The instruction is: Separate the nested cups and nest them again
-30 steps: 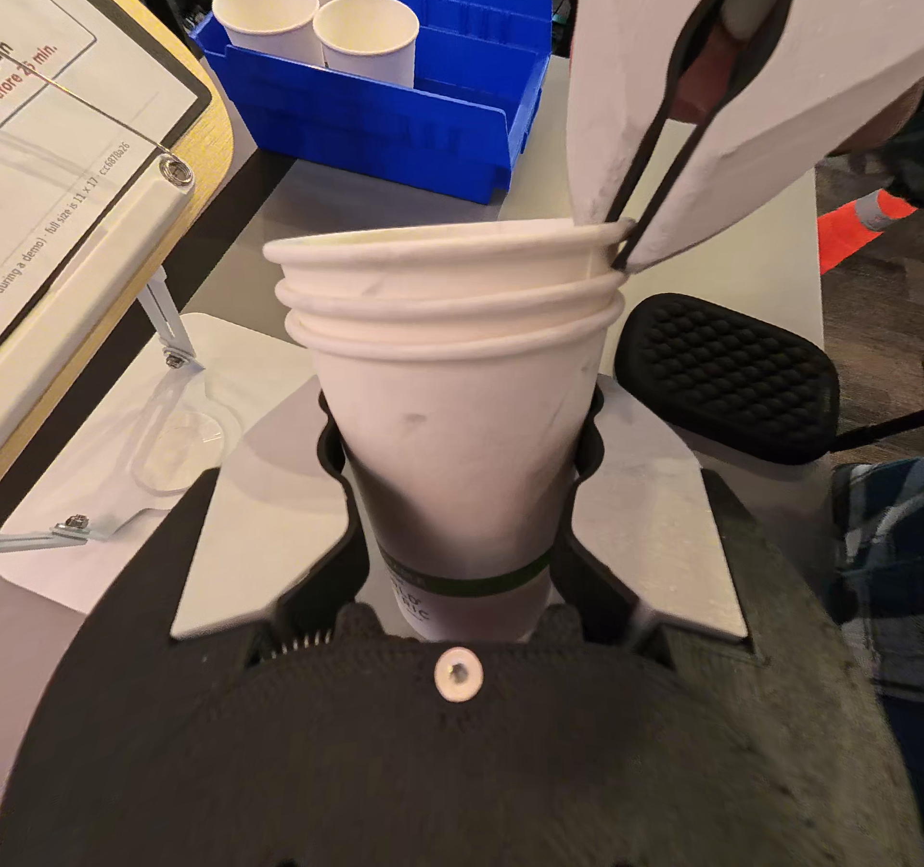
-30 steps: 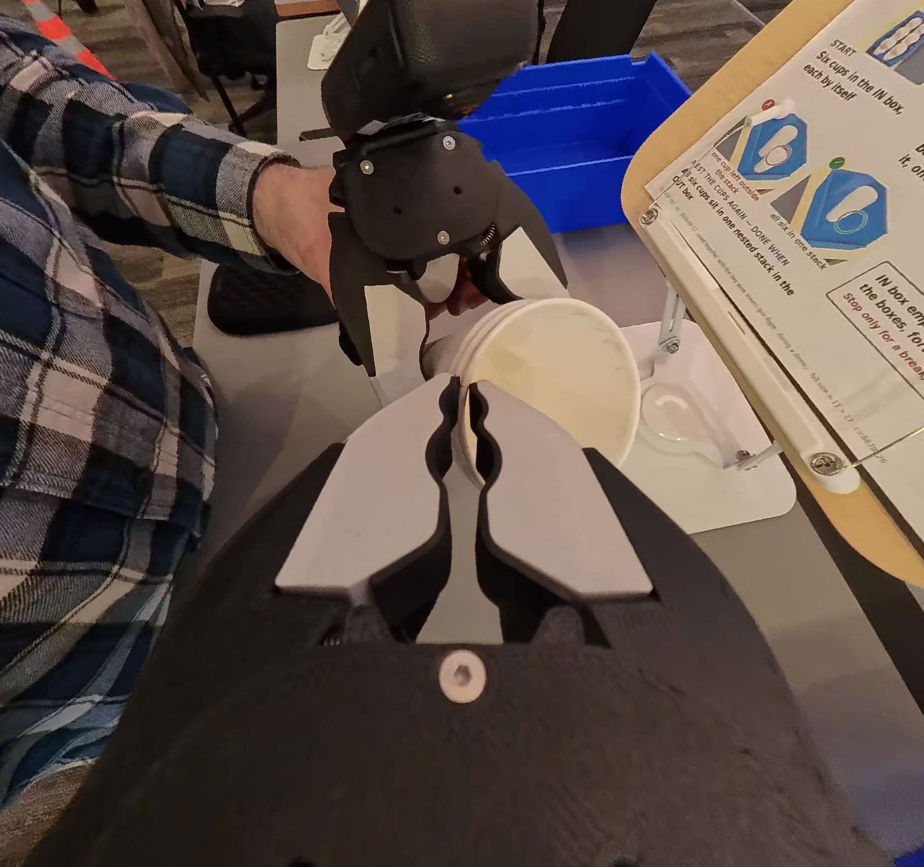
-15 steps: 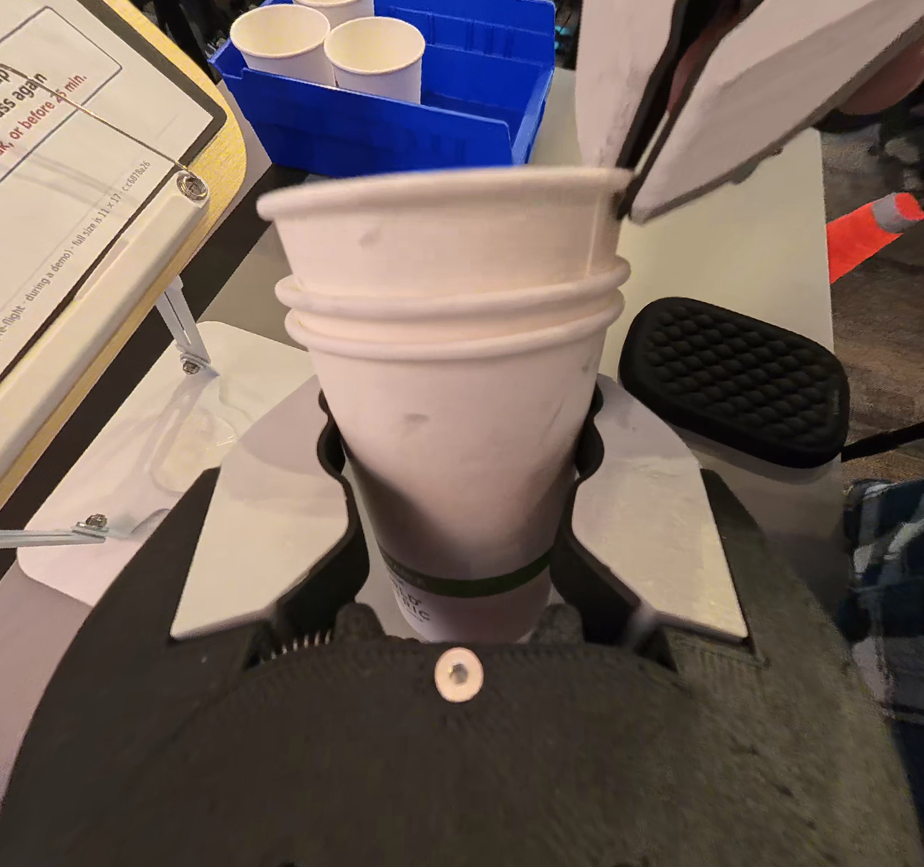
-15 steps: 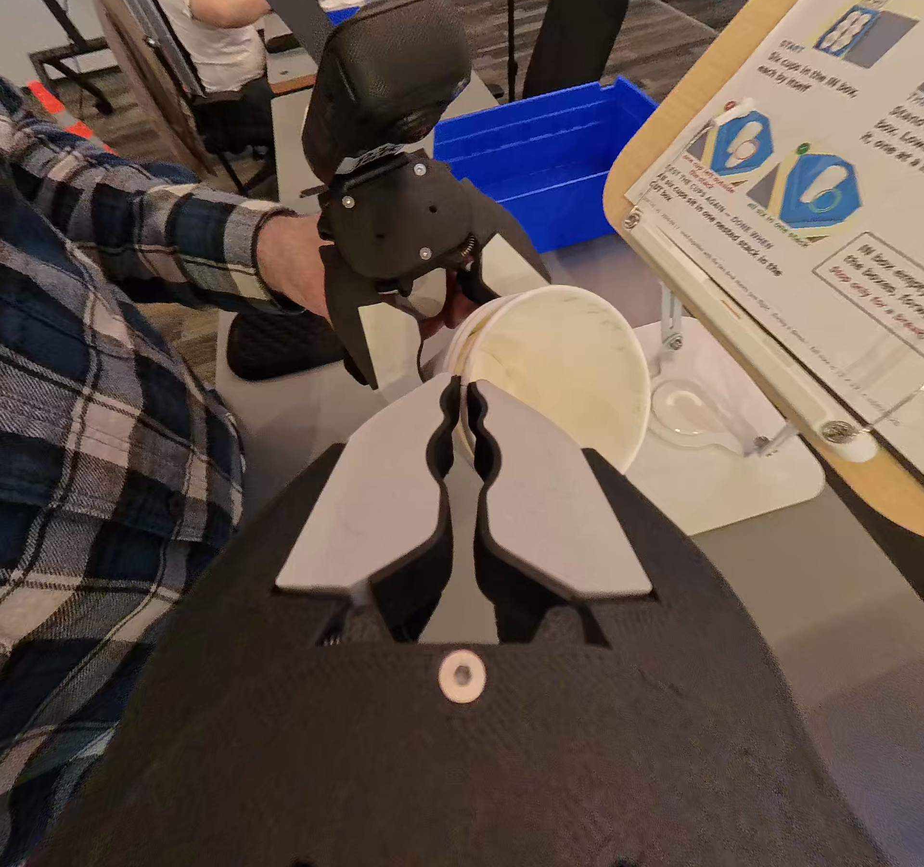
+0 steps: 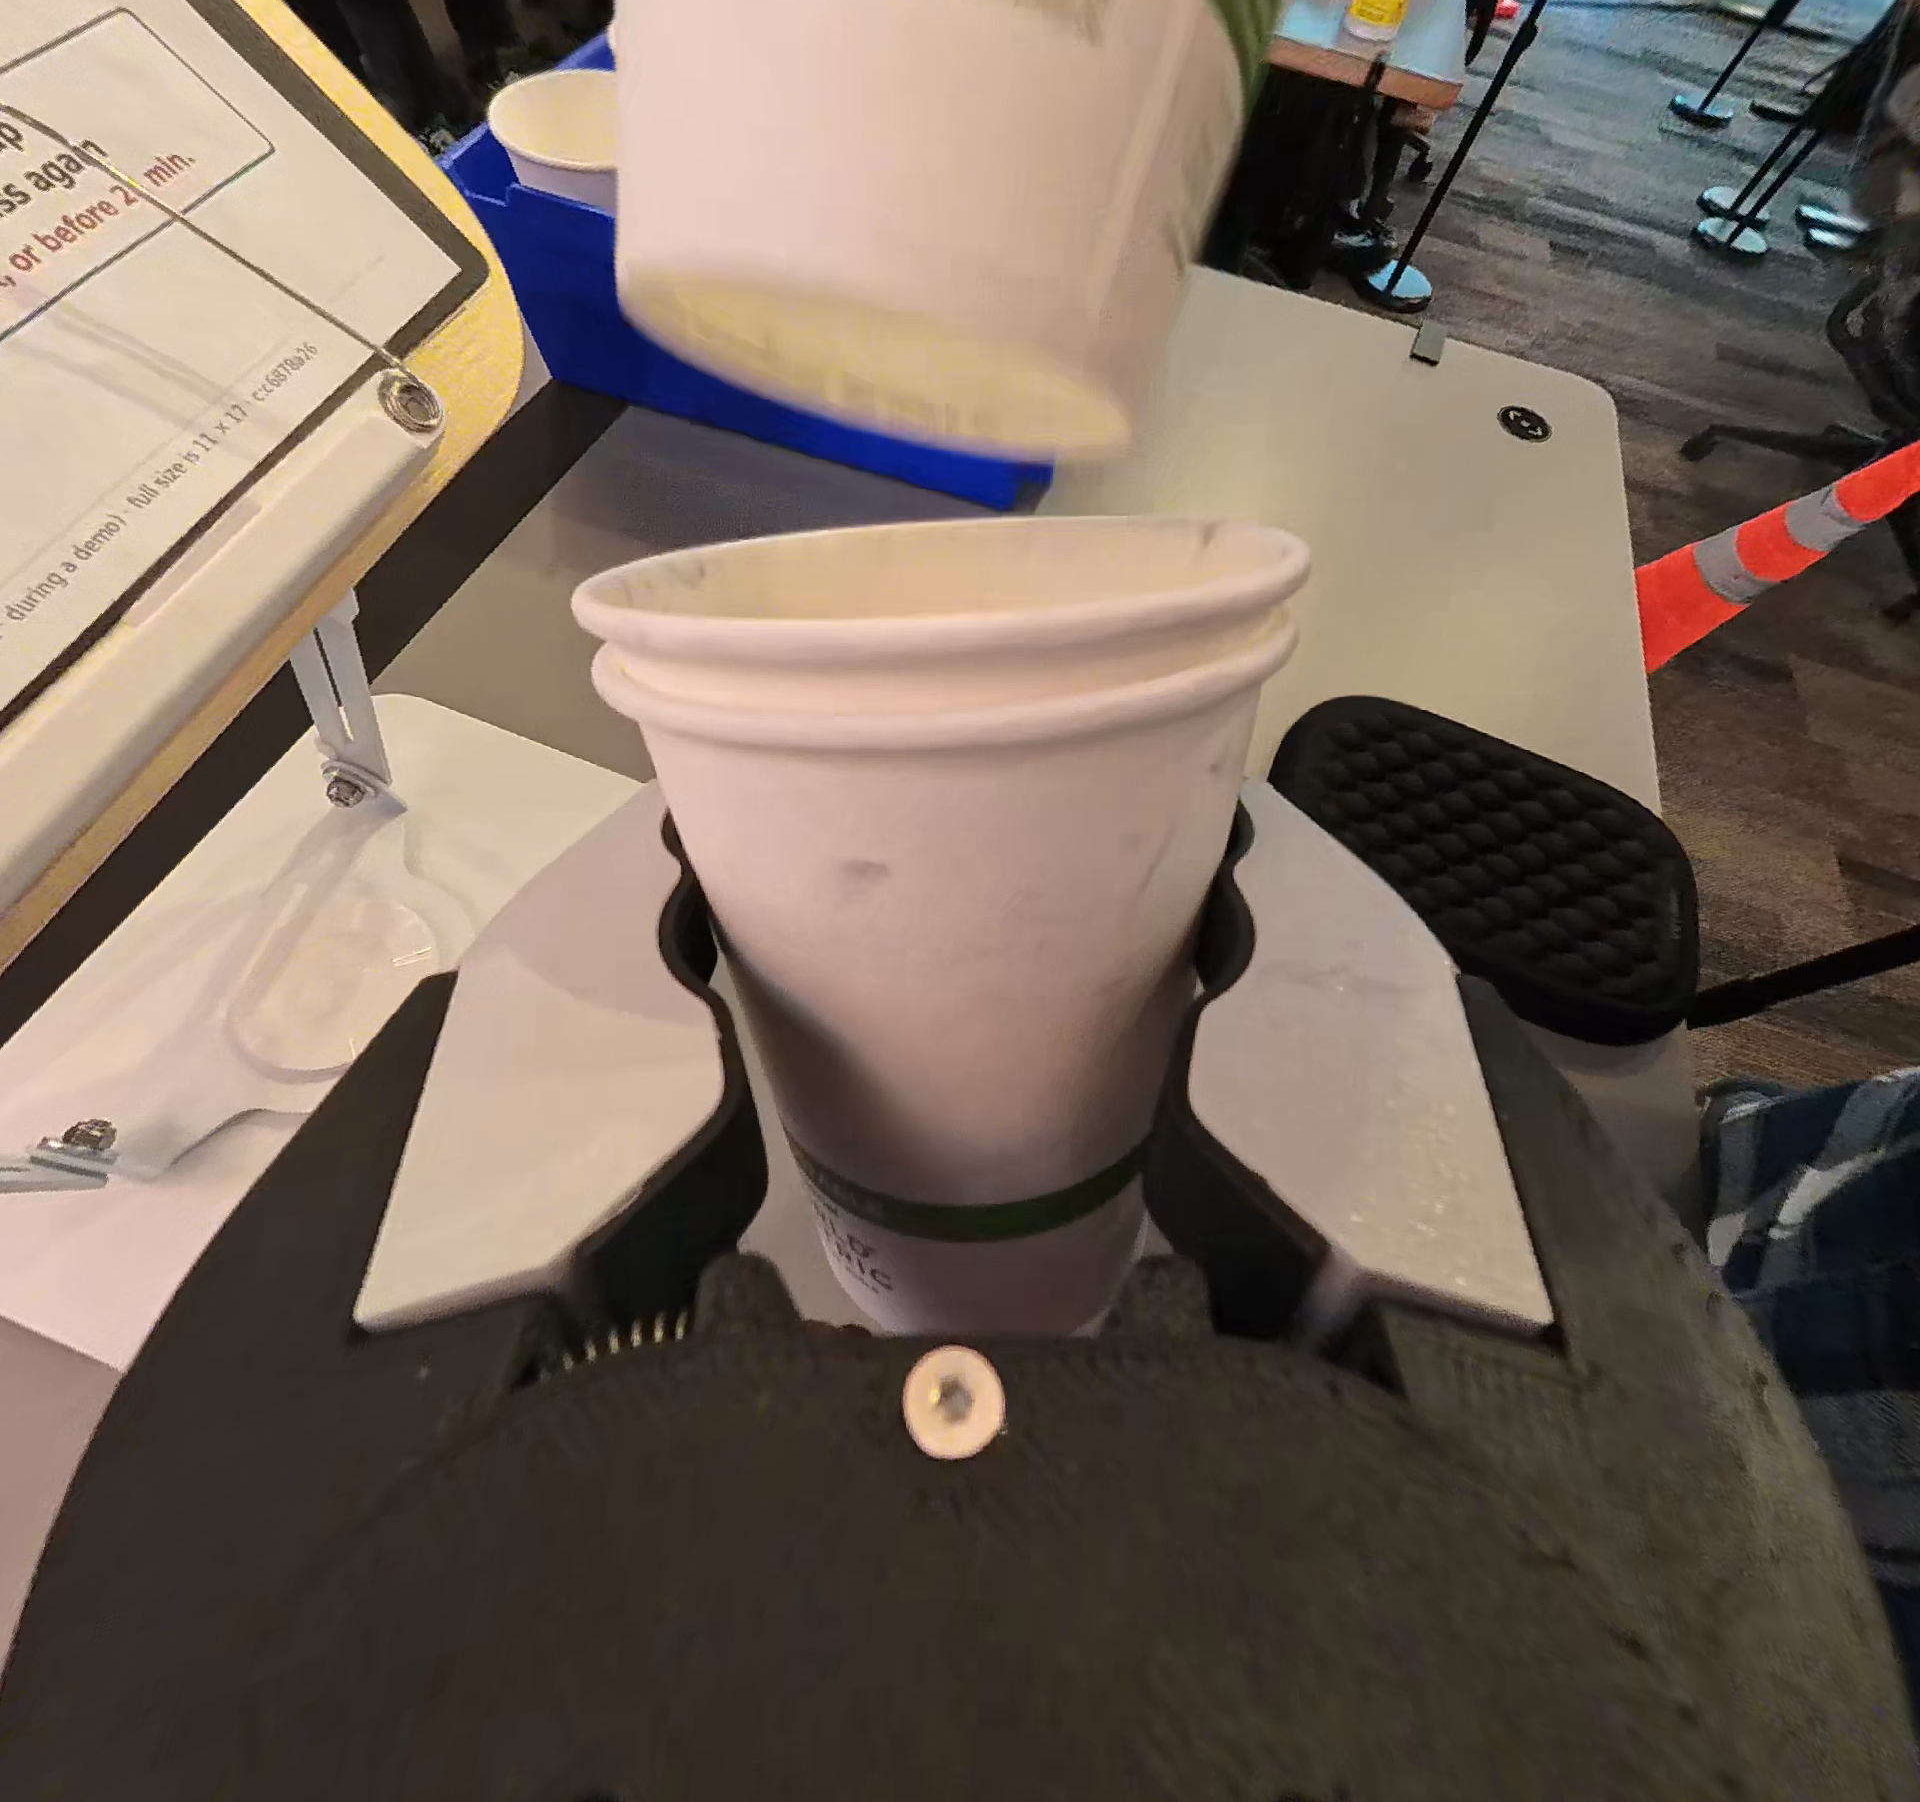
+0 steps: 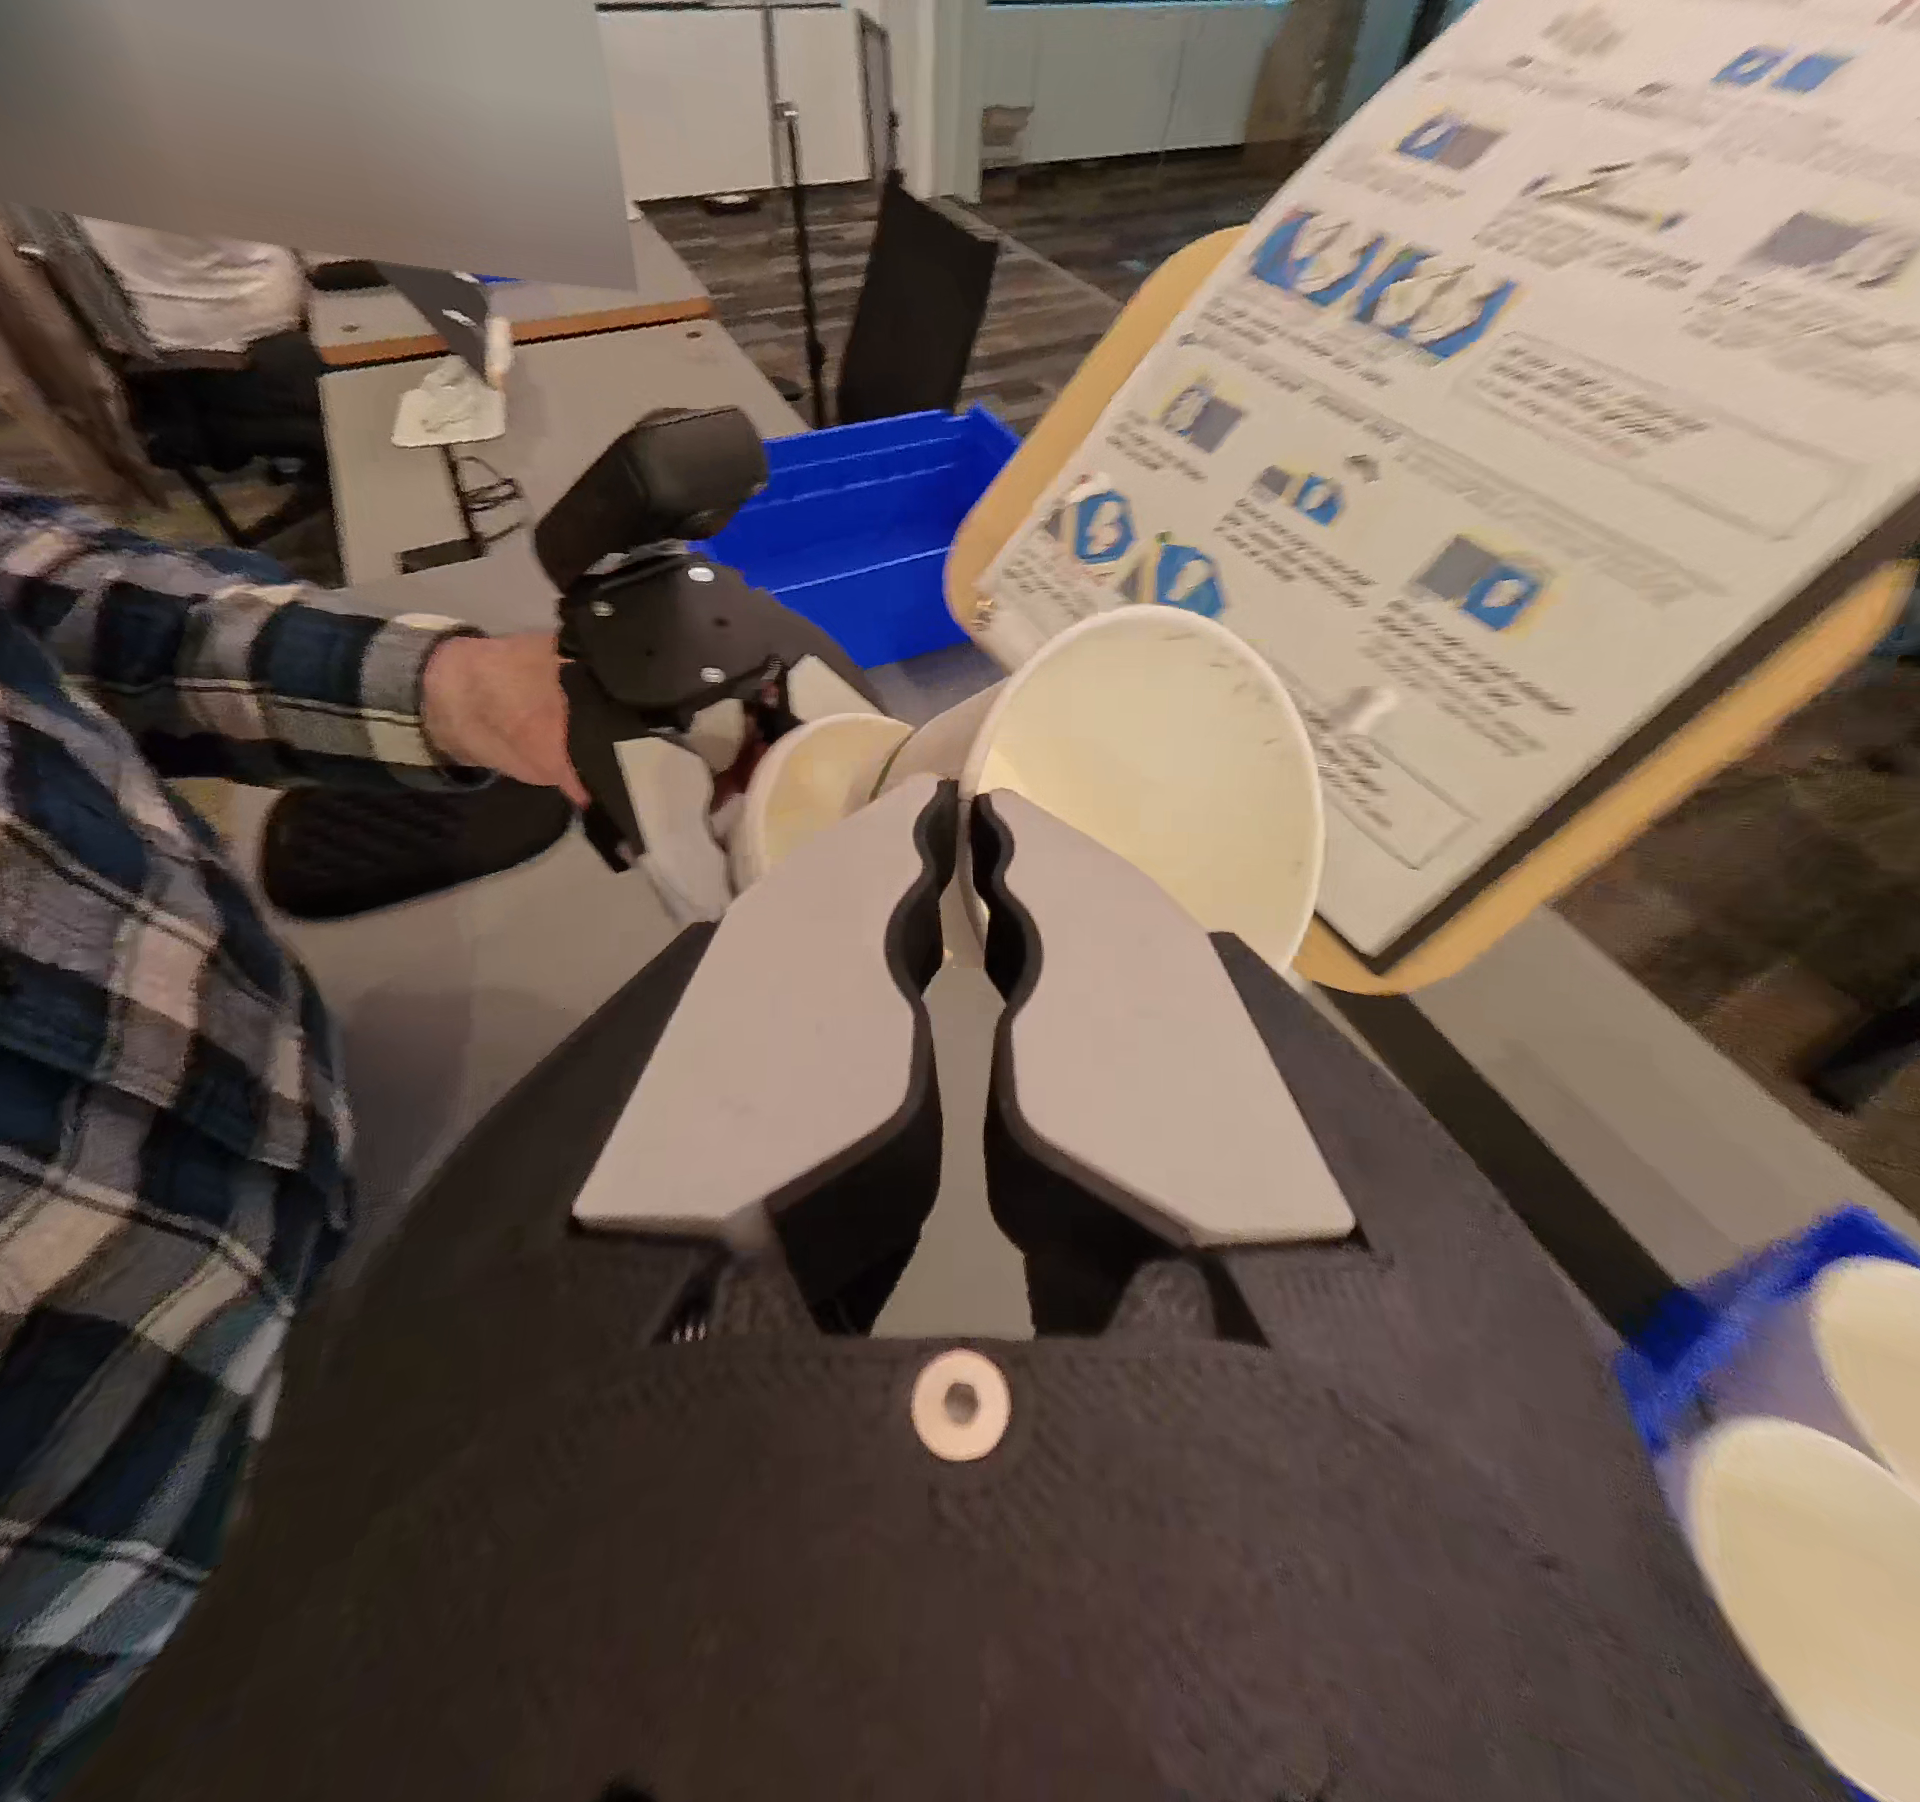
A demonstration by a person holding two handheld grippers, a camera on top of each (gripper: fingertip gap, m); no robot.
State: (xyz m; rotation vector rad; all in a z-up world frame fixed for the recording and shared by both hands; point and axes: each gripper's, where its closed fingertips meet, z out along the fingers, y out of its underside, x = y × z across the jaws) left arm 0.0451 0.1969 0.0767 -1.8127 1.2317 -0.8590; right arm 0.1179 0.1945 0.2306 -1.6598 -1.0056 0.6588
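My left gripper [image 5: 956, 931] is shut on a stack of two nested white paper cups [image 5: 940, 817], held by the lower wall with the mouth pointing away. It also shows in the right wrist view [image 6: 717, 817] with the stack [image 6: 810, 786]. My right gripper [image 6: 961, 817] is shut on the rim of a single white paper cup [image 6: 1153, 765], lifted clear of the stack. That cup [image 5: 894, 152] hangs blurred above the stack in the left wrist view.
A blue bin [image 5: 582, 318] with a loose cup [image 5: 551, 131] stands at the back left; it also shows in the right wrist view [image 6: 1662, 1357]. A second blue bin [image 6: 862, 526] is farther off. An instruction board [image 5: 187, 298] leans at the left. A black pad [image 5: 1486, 859] lies on the grey table [image 5: 1403, 526]. Some 15 centimetres of space lies between my two pairs of fingers.
My right gripper has pulled the top cup out of the stack and lifted it up and away. The stack in my left gripper has gone from three cups to two.
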